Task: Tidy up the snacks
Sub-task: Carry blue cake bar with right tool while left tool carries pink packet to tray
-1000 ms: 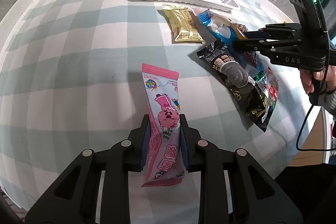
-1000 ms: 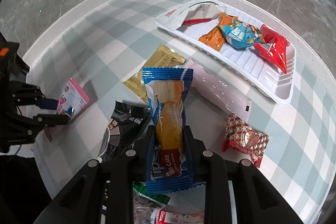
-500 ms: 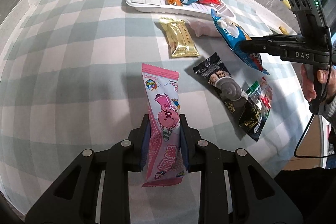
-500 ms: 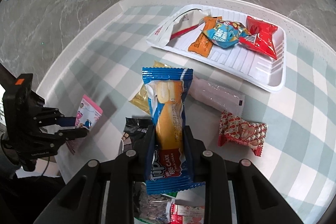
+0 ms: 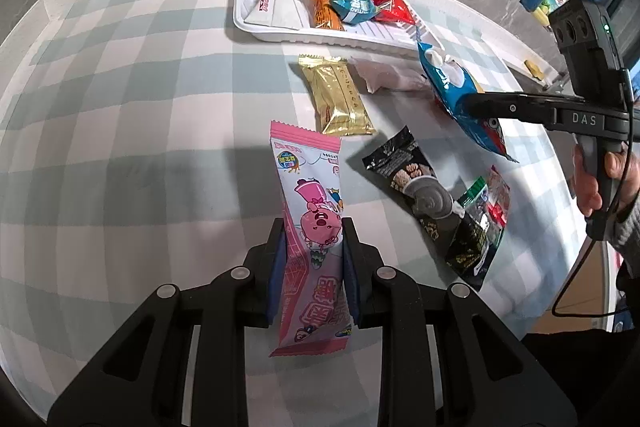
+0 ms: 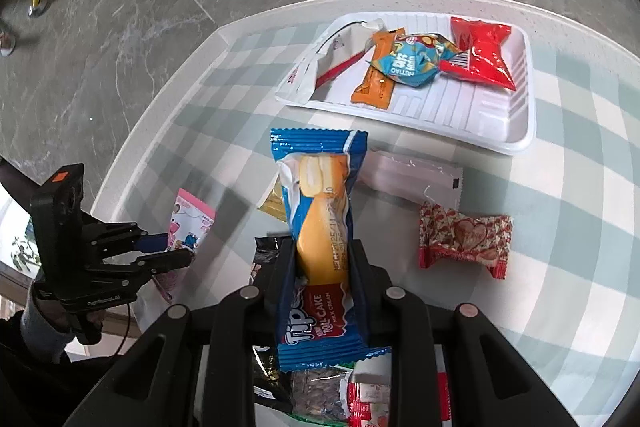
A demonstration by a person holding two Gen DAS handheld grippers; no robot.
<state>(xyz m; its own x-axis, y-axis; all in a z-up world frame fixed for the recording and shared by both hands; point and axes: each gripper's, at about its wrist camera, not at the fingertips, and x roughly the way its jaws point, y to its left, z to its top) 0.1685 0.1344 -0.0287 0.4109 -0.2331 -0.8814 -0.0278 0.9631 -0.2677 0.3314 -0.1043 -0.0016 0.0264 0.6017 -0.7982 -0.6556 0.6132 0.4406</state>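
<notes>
Two snacks in the air: one in each hand-held gripper, both clear of the desk.
Left hand-held gripper point(image 5: 312, 259): clamped narrow on a long pink plastic wrapper printed with a cartoon pig point(image 5: 310, 227), held by its lower half so the top stands free.
Right hand-held gripper point(image 6: 322, 267): pinched on a blue roll-cake packet with an orange cake picture point(image 6: 320, 227), gripped around the middle.
Desk point(image 5: 120, 107): round, under a pale green-and-white checked cloth.
Tray point(image 6: 516, 143): white ribbed foam, at the far edge; it already holds a white pyramid pack point(image 5: 276, 3), an orange bar point(image 6: 376, 79), a teal twist-wrapped sweet point(image 6: 412, 59) and a red packet point(image 6: 484, 55).
Left loose on the cloth: a gold foil bar point(image 5: 334, 95), a black cookie pouch point(image 5: 416, 179), a red heart-patterned sweet point(image 6: 464, 239), a pale pink sachet point(image 6: 412, 175).
Step in hand: carrying, I'd say, with both picks made.
Next move: likely bring each packet over the tray's bare right end, lower it, then let go.
</notes>
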